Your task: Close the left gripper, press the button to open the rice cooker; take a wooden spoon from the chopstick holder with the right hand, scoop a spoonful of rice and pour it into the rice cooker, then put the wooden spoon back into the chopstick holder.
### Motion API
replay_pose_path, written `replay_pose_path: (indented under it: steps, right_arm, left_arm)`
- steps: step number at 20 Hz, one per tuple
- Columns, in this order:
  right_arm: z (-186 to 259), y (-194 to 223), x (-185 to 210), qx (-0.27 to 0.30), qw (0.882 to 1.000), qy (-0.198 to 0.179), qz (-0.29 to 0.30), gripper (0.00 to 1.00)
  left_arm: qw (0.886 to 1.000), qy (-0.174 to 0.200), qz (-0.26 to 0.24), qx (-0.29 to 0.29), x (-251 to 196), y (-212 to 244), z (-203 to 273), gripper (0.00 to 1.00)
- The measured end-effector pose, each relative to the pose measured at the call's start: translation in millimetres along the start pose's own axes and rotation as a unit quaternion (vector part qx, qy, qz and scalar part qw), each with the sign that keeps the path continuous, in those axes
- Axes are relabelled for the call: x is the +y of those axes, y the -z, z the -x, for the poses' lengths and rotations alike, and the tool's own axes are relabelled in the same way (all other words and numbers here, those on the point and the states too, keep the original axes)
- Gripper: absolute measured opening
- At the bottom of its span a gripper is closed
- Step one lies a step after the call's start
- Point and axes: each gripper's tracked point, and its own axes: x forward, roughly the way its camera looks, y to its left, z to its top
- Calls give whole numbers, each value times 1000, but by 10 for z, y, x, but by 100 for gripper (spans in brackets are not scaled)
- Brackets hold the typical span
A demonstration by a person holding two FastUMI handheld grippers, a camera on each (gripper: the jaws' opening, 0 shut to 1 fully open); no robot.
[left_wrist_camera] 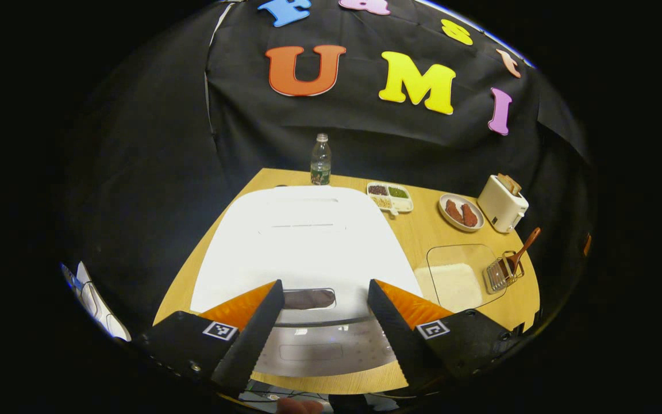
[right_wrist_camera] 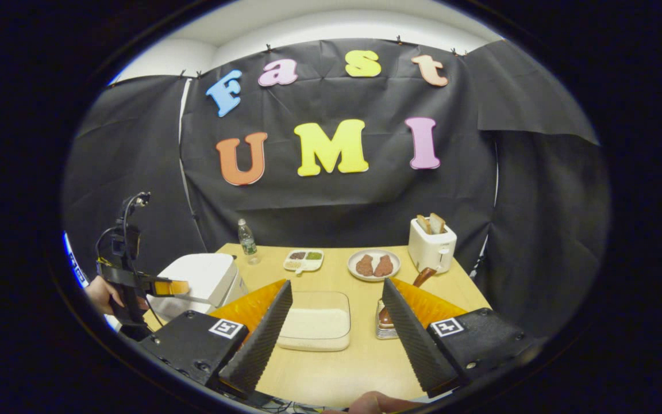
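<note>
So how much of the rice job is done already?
Almost nothing yet. The rice cooker lid is down, and the left gripper hovers open above its front, so closing and pressing the button come next. The wooden spoon sits in the chopstick holder; the right gripper is open. Scooping rice remains.

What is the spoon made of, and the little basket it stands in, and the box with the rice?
The spoon looks like wood: brown and smooth, with a dull sheen. Its chopstick holder looks like thin metal wire, since you can see through its shiny bars. The rice container is clear, glass or plastic, I can't tell which; the white rice shows through its walls.
</note>
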Motion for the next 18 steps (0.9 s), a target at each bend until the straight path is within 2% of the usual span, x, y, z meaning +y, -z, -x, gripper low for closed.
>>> replay_pose_path:
  steps: [2,4,5,7,8,9,10,11,12,13,15,16,18]
  right_arm:
    - [75,-49,60,-9,1000,8,4,100]
    - [188,-48,137,-9,1000,10,-1,96]
    - [257,-60,168,-12,1000,11,-2,100]
    - [380,-83,214,-21,1000,16,12,96]
    - [417,-77,206,-24,999,21,22,100]
    - [447,-80,223,-26,999,23,29,96]
    - [471,-63,268,-24,999,23,32,100]
    - [489,-52,303,-23,999,23,33,96]
    - [501,-73,312,-24,999,24,32,100]
    - [507,-74,323,-24,999,25,31,96]
    - [509,-37,365,-20,999,25,29,96]
    - [501,-20,381,-18,999,25,28,100]
    - [499,4,427,-15,999,23,28,100]
  left_arm:
    - [999,11,-19,-38,-15,-254,71,97]
    - [999,24,-22,-25,-9,-274,44,97]
    - [999,31,-18,-9,-26,-210,23,97]
    - [999,39,-11,17,-19,-18,0,96]
    - [999,40,-9,26,-5,85,-16,95]
    - [998,40,-7,40,-5,216,-47,95]
    - [998,41,-1,56,-1,347,-68,95]
    - [997,43,5,69,-13,437,-33,95]
    - [998,44,-1,50,-22,378,-57,95]
    - [997,42,0,60,4,404,-77,96]
    - [998,32,11,57,8,439,-103,96]
    - [998,26,5,54,-2,452,-118,95]
    - [999,22,-4,38,-9,476,-119,92]
